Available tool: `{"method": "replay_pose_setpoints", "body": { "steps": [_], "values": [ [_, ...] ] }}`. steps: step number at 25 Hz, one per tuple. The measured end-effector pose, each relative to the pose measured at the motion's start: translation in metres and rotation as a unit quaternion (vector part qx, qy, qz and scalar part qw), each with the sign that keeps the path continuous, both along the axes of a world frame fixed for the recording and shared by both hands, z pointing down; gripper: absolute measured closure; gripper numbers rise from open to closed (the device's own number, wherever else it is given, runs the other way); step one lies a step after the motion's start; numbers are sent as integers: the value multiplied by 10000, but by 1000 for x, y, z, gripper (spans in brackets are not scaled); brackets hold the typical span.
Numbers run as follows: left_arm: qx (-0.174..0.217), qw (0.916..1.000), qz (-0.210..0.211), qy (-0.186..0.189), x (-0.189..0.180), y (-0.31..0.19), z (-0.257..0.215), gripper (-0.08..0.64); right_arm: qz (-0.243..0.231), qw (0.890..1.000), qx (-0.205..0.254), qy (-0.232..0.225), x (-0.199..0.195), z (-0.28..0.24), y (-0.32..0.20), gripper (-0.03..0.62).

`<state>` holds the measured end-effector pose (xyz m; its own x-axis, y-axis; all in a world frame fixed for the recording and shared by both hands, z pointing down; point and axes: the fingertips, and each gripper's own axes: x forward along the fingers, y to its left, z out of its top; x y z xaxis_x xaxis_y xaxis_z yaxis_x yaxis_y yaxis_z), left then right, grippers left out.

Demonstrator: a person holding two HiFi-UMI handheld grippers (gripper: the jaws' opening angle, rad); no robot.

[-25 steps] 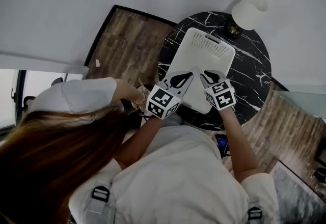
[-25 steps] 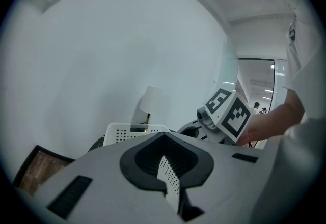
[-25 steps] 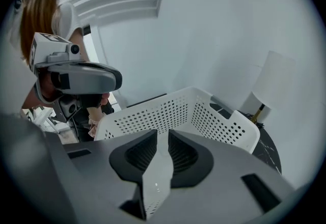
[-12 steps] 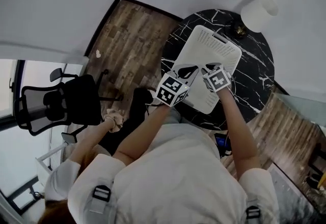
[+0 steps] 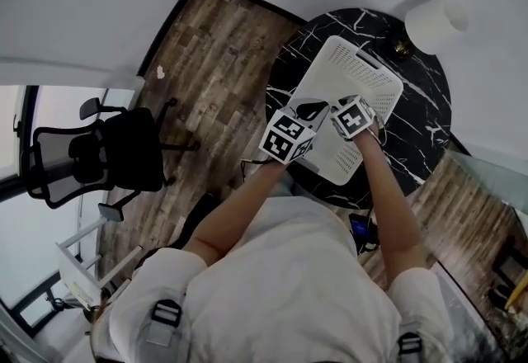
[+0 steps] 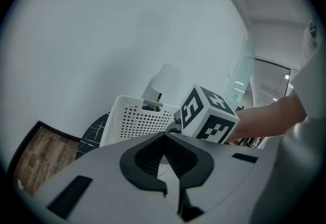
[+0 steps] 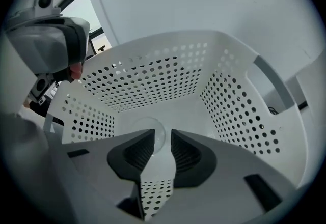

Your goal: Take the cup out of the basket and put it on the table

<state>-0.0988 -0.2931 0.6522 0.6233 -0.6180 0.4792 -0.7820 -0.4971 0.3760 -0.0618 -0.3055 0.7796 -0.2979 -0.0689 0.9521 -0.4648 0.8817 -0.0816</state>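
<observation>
In the basket (image 7: pixel 153 80): a clear cup (image 7: pixel 147 125) sat on the white perforated floor.
Right gripper (image 7: pixel 163 139): jaws apart, lowered inside the basket, the cup just past their tips, ungripped.
Left gripper (image 6: pixel 164 139): clenched on nothing, beside the right.
Table (image 5: pixel 412 118): round black marble, carried the basket.
Lamp (image 5: pixel 436 23): white shade, far edge.

The cup (image 7: pixel 147 123) is just a faint see-through dome, probably glass, half tucked behind a jaw of the right tongs (image 7: pixel 163 139). From the head view it's lost under the left tongs (image 5: pixel 310 110) and the right one, and the arms (image 5: pixel 388 188) cover the basket (image 5: pixel 367 77) at its near end.
</observation>
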Motion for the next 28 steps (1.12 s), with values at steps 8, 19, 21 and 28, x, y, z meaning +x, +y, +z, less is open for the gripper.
{"method": "replay_pose_setpoints", "body": {
  "steps": [8,19,21,28],
  "values": [
    [-103,9997,-109,-215,-10,-2,3,555,-202,9995,-193,168,-3,23,3,508],
    [-230,9994,-141,-203,-16,5,10,555,-179,9991,-264,289,-1,31,5,555],
    [-235,9994,-141,-206,-16,5,11,555,-244,9993,-55,274,-3,29,-3,558],
    [-246,9994,-118,-199,-17,7,10,555,-252,9995,142,134,-5,19,-9,565]
  ]
}}
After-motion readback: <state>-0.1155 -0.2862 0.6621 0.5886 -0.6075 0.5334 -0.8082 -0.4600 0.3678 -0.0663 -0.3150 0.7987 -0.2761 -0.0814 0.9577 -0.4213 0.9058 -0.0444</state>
